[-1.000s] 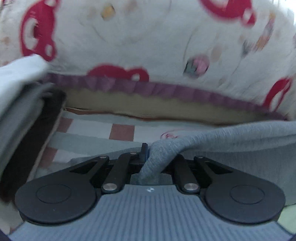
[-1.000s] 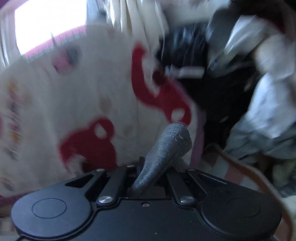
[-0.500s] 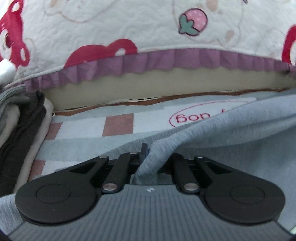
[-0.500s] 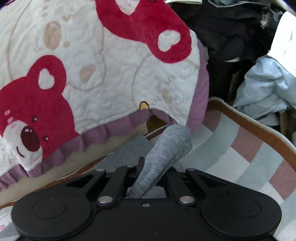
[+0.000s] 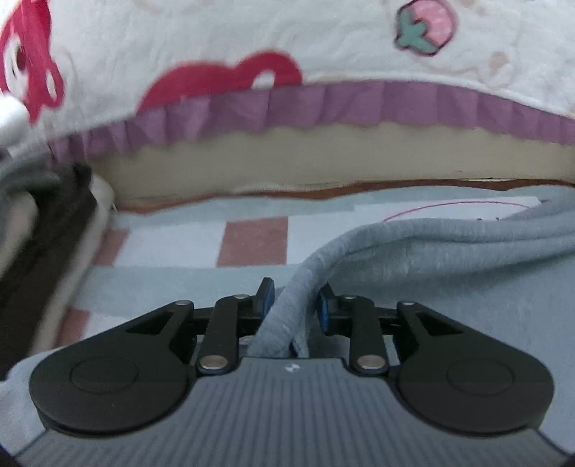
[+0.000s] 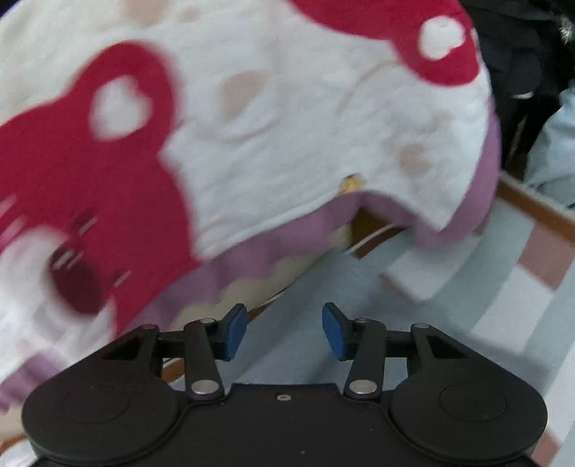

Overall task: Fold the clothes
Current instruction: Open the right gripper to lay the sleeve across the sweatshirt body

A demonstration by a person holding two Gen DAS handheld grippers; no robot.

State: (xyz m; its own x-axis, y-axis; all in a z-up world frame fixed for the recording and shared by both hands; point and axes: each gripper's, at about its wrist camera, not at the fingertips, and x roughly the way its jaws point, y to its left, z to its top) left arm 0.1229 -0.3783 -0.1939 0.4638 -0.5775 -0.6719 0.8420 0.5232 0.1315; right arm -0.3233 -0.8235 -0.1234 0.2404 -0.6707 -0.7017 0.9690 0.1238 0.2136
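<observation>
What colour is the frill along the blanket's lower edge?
Purple frill, under white blanket with red bears; clearest in the left wrist view.

Checked mat (image 5: 251, 244) in pale blue, white and pink squares; grey garment (image 5: 467, 258) lying on it; folded stack (image 5: 32, 230) at its left edge.

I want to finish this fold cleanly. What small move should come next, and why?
Probably open the left hand-held gripper fully and draw it back. The grey garment already lies on the checked mat, yet a fold of it runs between the blue pads. The right hand-held gripper is open and empty.
</observation>
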